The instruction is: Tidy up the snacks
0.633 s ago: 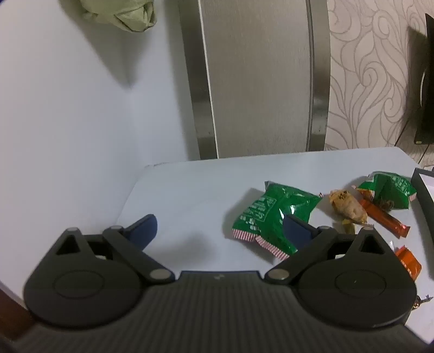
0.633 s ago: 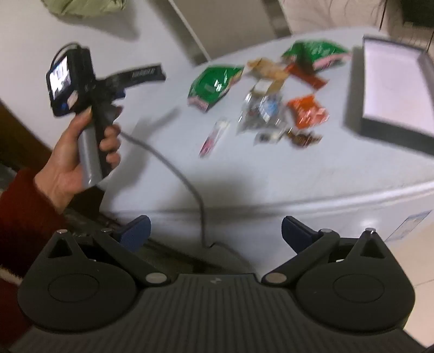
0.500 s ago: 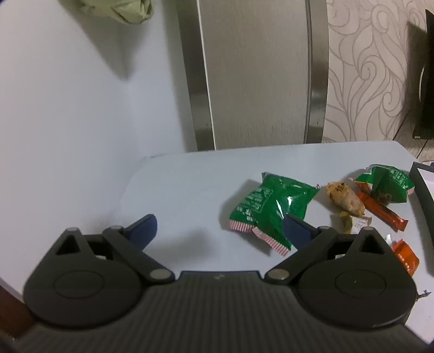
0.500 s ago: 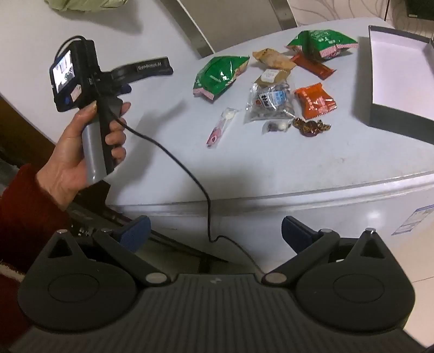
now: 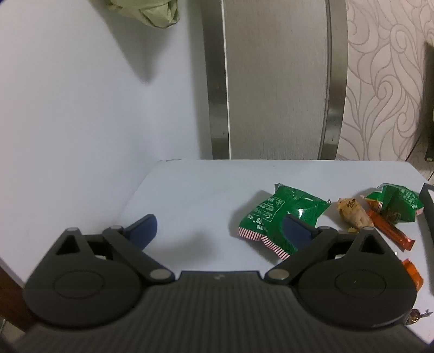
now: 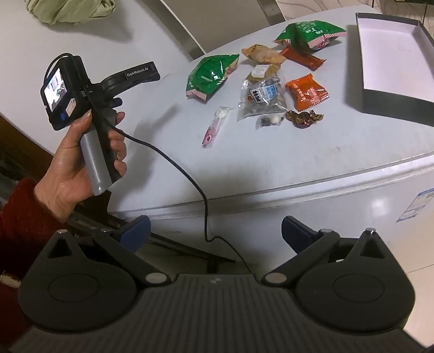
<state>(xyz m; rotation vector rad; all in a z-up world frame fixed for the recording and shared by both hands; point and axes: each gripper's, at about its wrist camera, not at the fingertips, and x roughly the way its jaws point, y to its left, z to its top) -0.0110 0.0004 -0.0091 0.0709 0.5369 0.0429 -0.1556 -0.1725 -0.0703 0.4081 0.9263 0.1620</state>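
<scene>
It looked like a room in a home. Patterned wallpaper (image 5: 379, 81) with pale swirls covered the wall at the upper right of the left wrist view, beside a brushed-metal panel (image 5: 274, 78) at top centre. The white surface (image 6: 271, 163) across the middle of the right wrist view was the top of an appliance with a sticker (image 6: 416, 205) on its front at the right edge. Glossy floor tiles (image 6: 379, 206) showed at lower right, and a crumpled green cloth (image 6: 67, 9) lay at the upper left.
</scene>
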